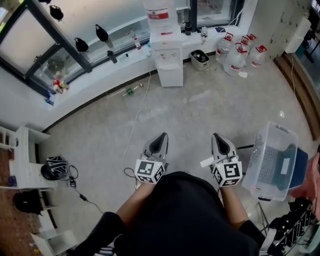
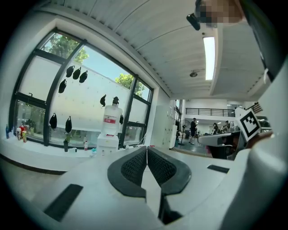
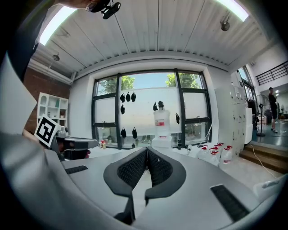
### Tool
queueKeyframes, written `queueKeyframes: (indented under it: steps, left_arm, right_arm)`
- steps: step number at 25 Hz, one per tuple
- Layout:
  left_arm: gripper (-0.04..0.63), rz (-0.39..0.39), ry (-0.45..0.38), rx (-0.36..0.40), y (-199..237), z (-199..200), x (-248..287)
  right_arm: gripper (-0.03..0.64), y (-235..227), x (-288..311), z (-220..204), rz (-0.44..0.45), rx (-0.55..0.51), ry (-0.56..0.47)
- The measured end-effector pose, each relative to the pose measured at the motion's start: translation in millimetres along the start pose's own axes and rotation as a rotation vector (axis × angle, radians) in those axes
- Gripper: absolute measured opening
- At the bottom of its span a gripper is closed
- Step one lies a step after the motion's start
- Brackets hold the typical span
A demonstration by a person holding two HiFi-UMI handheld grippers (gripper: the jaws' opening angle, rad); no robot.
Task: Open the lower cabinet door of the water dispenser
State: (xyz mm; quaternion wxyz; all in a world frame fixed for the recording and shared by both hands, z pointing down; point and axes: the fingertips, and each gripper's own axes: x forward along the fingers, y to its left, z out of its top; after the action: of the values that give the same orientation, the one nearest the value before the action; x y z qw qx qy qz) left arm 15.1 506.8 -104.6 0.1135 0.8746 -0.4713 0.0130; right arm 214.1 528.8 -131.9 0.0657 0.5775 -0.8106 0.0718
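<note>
the water dispenser [image 1: 167, 55] is seen against the window wall, well apart from both grippers across the open floor. its lower cabinet door [image 1: 170, 76] is shut and faces the room. the left gripper [image 1: 161, 137] and the right gripper [image 1: 219, 136] are held side by side close to the body. each has its jaws pressed together with nothing pinched between them; in both gripper views the ribbed pads are seen meeting along one line.

the task is judged as not yet begun, so the risks lie in the approach and the first contact. a white cable [image 1: 134, 125] is laid along the floor between the person and the dispenser, and it could be caught underfoot on the way. a small bin [image 1: 200, 58] and a cluster of water jugs [image 1: 237, 56] are set just to the right of the dispenser, and they could be knocked if the door is approached from that side. if the jaws are not opened on arrival, the door's edge cannot be gripped and could only be pushed. no handle can be made out from here, so the grip point could be misjudged. the dispenser could also be rocked by a hard pull, since a large bottle [image 1: 160, 15] is carried on top.
</note>
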Motion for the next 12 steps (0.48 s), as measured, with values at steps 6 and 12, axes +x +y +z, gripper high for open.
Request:
queueKeyframes:
  steps: [6,12]
  left_arm:
    - [0.005,0.016,-0.004,0.009,-1,3,-11]
    - [0.202,0.04,0.031,-0.019,11,-13,-19]
  right_arm:
    - [0.0,-4,-6,-4,-0.015,0.018,-0.007]
    - [0.21,-18,-12,-13,-0.044,0.068,-0.009]
